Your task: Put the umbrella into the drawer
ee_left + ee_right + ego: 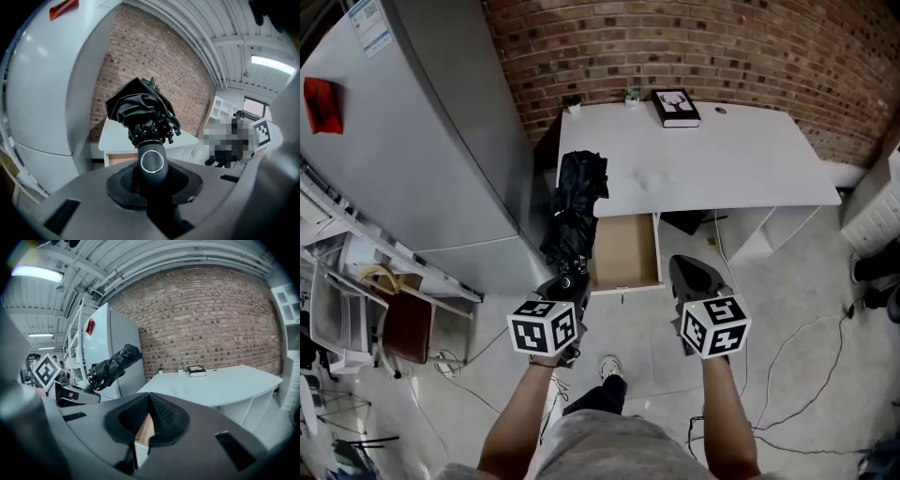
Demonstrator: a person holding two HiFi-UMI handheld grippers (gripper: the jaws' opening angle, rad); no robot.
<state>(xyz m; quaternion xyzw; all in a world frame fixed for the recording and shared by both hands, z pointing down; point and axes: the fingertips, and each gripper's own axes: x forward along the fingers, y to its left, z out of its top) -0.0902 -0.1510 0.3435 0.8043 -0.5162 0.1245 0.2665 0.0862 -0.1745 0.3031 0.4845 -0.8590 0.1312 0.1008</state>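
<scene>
Left gripper (567,281) clamped on the handle of the folded black fabric umbrella (577,202). The umbrella's long axis runs straight ahead from the jaws, its far end at the left edge of the white tabletop (722,159). Open brown-lined drawer (624,246) sits just right of the umbrella and lower. Right gripper (694,277) empty, jaws nearly together, in front of the drawer.

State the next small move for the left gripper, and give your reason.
Probably carry the umbrella forward and lower it towards the open drawer: the left gripper grips its handle, and the drawer ahead looks empty.
</scene>
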